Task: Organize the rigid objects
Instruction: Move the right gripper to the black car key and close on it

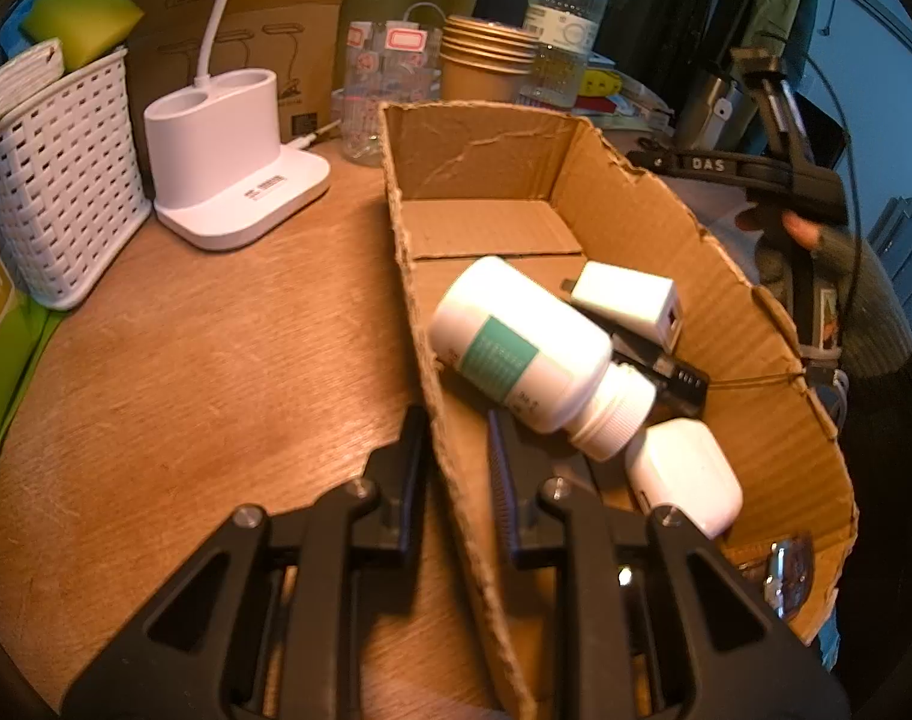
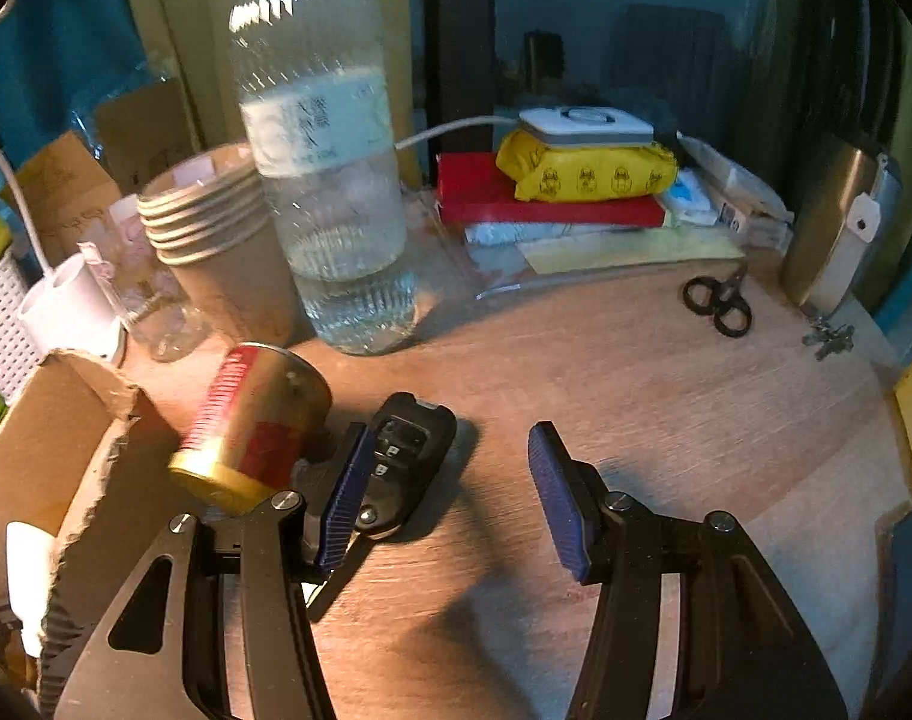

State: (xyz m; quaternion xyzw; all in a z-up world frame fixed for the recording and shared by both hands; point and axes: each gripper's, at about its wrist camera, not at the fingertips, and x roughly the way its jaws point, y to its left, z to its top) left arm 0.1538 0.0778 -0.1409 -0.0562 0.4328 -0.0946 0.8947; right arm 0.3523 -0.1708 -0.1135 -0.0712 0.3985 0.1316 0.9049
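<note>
Cardboard box (image 1: 630, 198) sat open-topped on the wooden bench (image 1: 216, 360), and I logged its contents from the left wrist view. A white pill bottle (image 1: 516, 348) with a teal label lay on its side, its ribbed cap pointing toward the camera. Behind it lay a white charger block (image 1: 627, 297), resting partly on a flat black item (image 1: 678, 378) that I could not identify. A white earbud case (image 1: 684, 477) lay near the front, just beside the bottle's cap. A shiny rounded object (image 1: 789, 570) showed at the box's near right corner; I could not tell what it was.

I held the left gripper (image 1: 456, 450) with its jaws clenched on the box's left wall, one finger outside and one inside.

In the right wrist view, the right gripper (image 2: 450, 492) hovered over the bench with its jaws released and nothing between them. A black car key fob (image 2: 408, 462) lay on the bench just beside the left finger. A red and gold can (image 2: 258, 426) lay tilted against the box's torn corner.

Further back stood a stack of paper cups (image 2: 216, 222), a clear water bottle (image 2: 330, 180) and a white woven basket (image 1: 60, 180) holding a green sponge (image 1: 81, 15).
</note>
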